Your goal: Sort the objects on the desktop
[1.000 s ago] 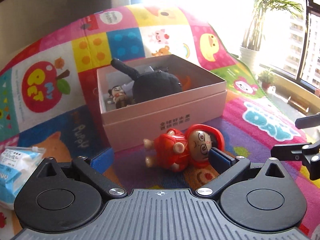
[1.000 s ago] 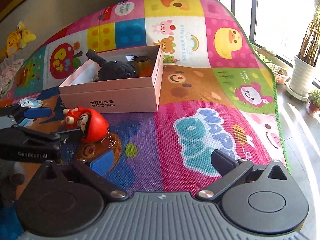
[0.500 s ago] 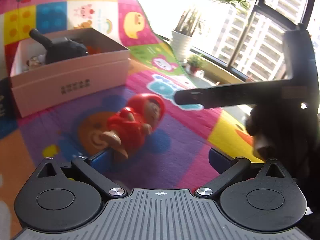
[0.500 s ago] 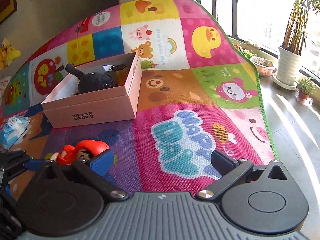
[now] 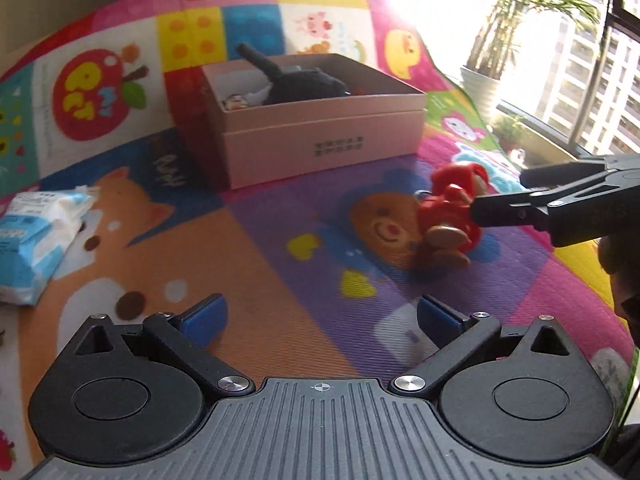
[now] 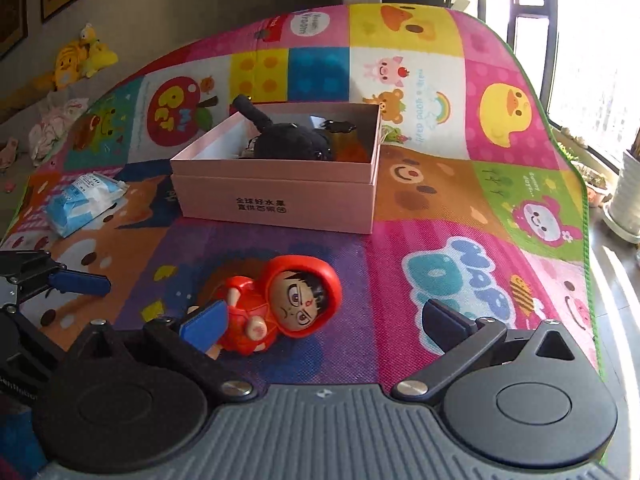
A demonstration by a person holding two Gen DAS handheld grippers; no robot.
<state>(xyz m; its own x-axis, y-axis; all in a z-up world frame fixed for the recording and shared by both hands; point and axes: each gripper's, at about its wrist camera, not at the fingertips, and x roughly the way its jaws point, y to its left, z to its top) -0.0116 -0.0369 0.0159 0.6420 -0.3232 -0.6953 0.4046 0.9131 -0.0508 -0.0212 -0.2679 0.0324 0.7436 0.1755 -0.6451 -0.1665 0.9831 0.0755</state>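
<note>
Right wrist view: a red hooded doll [image 6: 280, 304] lies on the colourful play mat [image 6: 460, 184], in front of the pink box [image 6: 280, 196] and apart from it.

Measured from the pink box, the doll rests on its side on the purple patch just before the box's printed front wall, head toward the box's right corner. The right gripper [image 6: 320, 320] is spread wide and holds nothing; its left blue pad overlaps the doll's body, the other finger stands well to the doll's far side. The left gripper [image 5: 320, 316] is also spread wide and empty over the mat, nearer than the box. Inside the box lies a black plush toy [image 6: 292, 142]. Left of the box sits a blue-and-white tissue pack [image 6: 82, 202].
</note>
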